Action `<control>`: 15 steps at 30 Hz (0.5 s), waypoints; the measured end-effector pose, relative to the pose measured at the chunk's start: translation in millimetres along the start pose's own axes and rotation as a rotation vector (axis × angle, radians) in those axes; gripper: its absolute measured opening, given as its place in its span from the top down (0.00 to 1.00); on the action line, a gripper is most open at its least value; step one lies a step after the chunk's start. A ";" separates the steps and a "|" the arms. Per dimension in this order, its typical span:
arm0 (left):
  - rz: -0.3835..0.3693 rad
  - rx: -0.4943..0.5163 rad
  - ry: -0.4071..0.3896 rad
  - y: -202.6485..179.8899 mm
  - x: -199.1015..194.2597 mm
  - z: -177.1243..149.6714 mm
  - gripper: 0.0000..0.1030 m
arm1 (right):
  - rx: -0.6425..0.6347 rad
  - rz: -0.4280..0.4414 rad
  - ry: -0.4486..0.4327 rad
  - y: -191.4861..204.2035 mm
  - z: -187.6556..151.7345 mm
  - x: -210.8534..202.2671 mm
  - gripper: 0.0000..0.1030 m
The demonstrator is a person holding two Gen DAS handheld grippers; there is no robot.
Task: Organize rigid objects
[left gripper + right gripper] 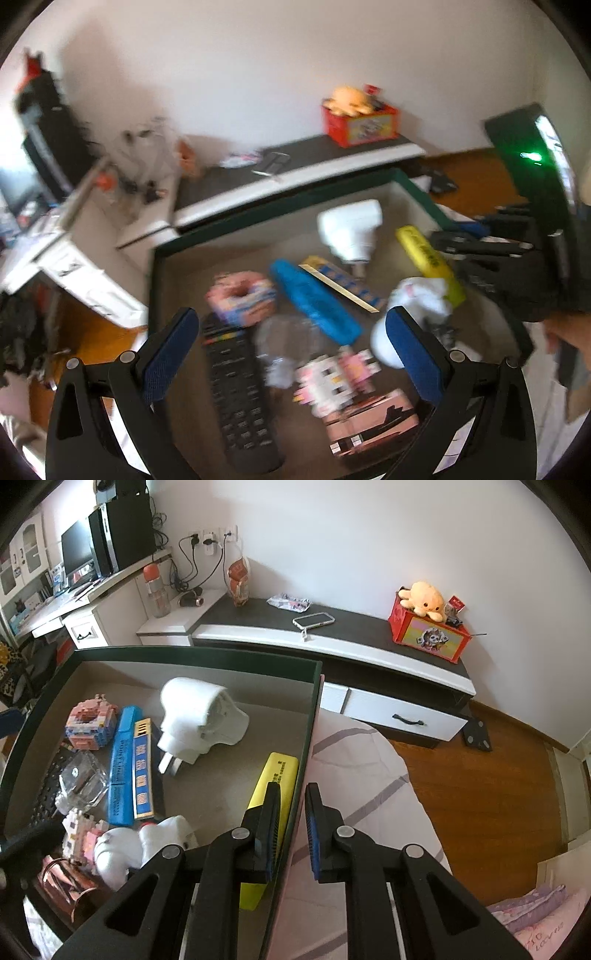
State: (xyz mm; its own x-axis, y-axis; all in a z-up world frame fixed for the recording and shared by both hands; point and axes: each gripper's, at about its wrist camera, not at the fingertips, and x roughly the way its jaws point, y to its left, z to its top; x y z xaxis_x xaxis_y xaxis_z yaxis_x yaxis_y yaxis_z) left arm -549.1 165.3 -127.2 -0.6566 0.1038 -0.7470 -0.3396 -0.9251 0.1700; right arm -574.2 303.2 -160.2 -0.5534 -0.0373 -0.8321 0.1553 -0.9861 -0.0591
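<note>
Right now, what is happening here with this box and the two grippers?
A person is sorting small things in a dark-rimmed box that lies on a bed. The right gripper is shut on the box's side wall and holds it. The left gripper hangs open and empty above the contents. Inside lie a remote, a blue case, a yellow marker, a white plug, a glass bottle and some brick toys.
</note>
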 end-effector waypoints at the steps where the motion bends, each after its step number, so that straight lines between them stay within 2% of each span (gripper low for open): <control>1: 0.005 -0.009 -0.015 3.5 -4.6 -3.1 0.01 | -0.003 -0.003 -0.006 1.1 -1.6 -2.7 0.86; 5: 0.023 -0.029 -0.021 14.4 -13.5 -13.2 0.01 | 0.001 -0.009 -0.041 6.9 -9.8 -22.6 0.86; 7: 0.025 -0.035 -0.015 16.3 -15.6 -17.7 0.00 | -0.009 -0.017 -0.051 13.8 -12.6 -32.4 0.80; 8: 0.021 -0.041 -0.016 17.4 -17.0 -19.4 0.01 | -0.016 -0.013 -0.067 17.0 -14.2 -38.4 0.74; 12: -0.006 -0.057 -0.016 17.0 -23.9 -25.3 0.01 | -0.049 0.036 -0.102 35.2 -16.2 -59.8 0.68; 13: -0.002 -0.057 -0.016 15.5 -25.1 -26.2 0.00 | -0.055 0.045 -0.112 39.6 -16.3 -64.1 0.52; 14: -0.002 -0.057 -0.017 14.9 -26.9 -26.5 0.01 | -0.056 0.059 -0.125 43.3 -16.6 -69.2 0.26; 15: -0.010 -0.062 -0.023 16.3 -30.0 -27.8 0.00 | -0.058 0.046 -0.141 46.8 -16.9 -73.9 0.19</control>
State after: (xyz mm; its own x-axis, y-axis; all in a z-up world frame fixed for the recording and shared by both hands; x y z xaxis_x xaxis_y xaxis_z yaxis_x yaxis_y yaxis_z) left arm -516.2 137.0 -119.8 -0.6693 0.1212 -0.7331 -0.3048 -0.9446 0.1221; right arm -512.2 262.5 -110.8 -0.6533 -0.1087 -0.7493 0.2276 -0.9720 -0.0575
